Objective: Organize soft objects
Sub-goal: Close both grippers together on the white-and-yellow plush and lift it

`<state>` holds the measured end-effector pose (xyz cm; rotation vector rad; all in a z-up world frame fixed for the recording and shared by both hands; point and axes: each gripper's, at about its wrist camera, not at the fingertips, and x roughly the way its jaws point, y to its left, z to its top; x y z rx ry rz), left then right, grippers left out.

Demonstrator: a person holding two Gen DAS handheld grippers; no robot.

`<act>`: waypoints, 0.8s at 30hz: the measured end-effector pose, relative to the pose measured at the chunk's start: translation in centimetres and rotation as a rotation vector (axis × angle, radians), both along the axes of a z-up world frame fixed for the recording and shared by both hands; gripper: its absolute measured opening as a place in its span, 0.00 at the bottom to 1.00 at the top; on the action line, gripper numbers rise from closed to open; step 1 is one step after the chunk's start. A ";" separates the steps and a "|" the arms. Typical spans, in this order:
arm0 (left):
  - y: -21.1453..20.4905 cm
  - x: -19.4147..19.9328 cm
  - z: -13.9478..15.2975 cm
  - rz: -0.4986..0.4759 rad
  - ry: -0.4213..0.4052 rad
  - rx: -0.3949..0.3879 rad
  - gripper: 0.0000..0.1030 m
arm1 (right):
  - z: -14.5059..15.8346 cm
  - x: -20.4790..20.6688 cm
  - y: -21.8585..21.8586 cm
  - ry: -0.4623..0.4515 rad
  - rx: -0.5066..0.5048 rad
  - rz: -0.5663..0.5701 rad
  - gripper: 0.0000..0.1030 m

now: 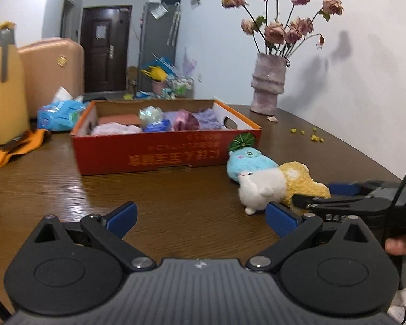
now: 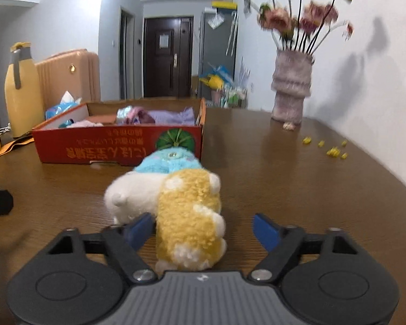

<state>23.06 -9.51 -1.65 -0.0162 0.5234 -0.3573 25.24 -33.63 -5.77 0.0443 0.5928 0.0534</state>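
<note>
Three plush toys lie touching on the wooden table (image 2: 284, 189), just in front of the red box (image 2: 116, 146): yellow plush (image 2: 189, 216), white plush (image 2: 132, 192), blue plush (image 2: 170, 162). Right gripper (image 2: 203, 230) straddles the yellow plush, left pad touching it, right pad clear, not clamped. Left gripper (image 1: 201, 216) spread wide, empty, over bare table.

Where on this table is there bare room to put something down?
The table lies bare in front of the red box, left of the plush toys. More bare wood runs right of the toys, toward the vase and the yellow crumbs. Crowded: inside the box, and the far left by the yellow jug.
</note>
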 end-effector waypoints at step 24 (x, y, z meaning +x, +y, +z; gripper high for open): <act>3.5 2.1 -2.6 -0.105 0.268 -0.233 0.47 | 0.4 -5.2 3.2 -0.002 0.331 0.238 0.38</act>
